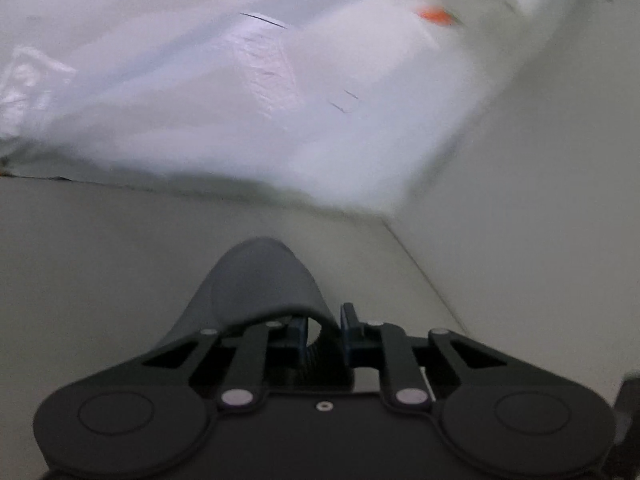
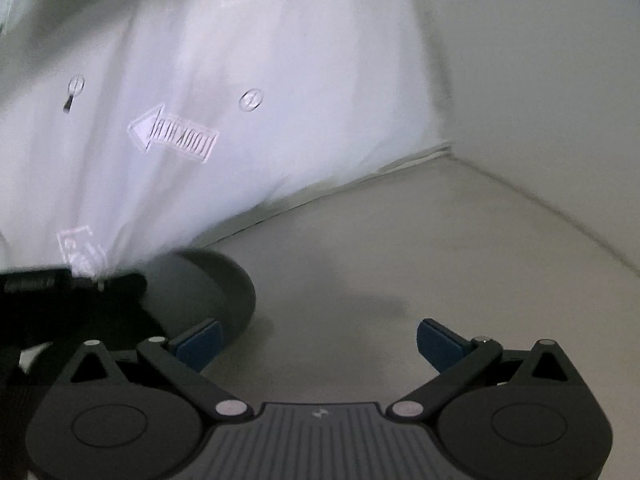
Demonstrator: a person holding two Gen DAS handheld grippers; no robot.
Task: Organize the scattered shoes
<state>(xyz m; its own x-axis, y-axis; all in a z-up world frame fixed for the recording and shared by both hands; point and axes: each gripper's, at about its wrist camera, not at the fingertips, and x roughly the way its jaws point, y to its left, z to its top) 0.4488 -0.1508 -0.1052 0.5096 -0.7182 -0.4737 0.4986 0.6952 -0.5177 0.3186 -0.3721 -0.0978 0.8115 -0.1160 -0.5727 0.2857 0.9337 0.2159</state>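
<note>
Pale grey floor (image 2: 400, 248) meeting a plain wall; a white printed sheet (image 2: 240, 80) hangs across the upper left of the frame. Left gripper (image 1: 324, 320) is clamped on a dark grey slipper (image 1: 260, 276), low centre. Right gripper (image 2: 318, 344) is spread wide, holding nothing. Risks: thin grasp on the soft upper may slip; the sheet may snag. The slipper looks smooth, rounded and pliable

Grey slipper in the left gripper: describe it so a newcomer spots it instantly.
Start at the white printed fabric draping down to the pale floor. Just below its hem, the left gripper is shut on the grey slipper. It is the only dark, rounded, plain thing there; the right gripper nearby is open, holding nothing.
</note>
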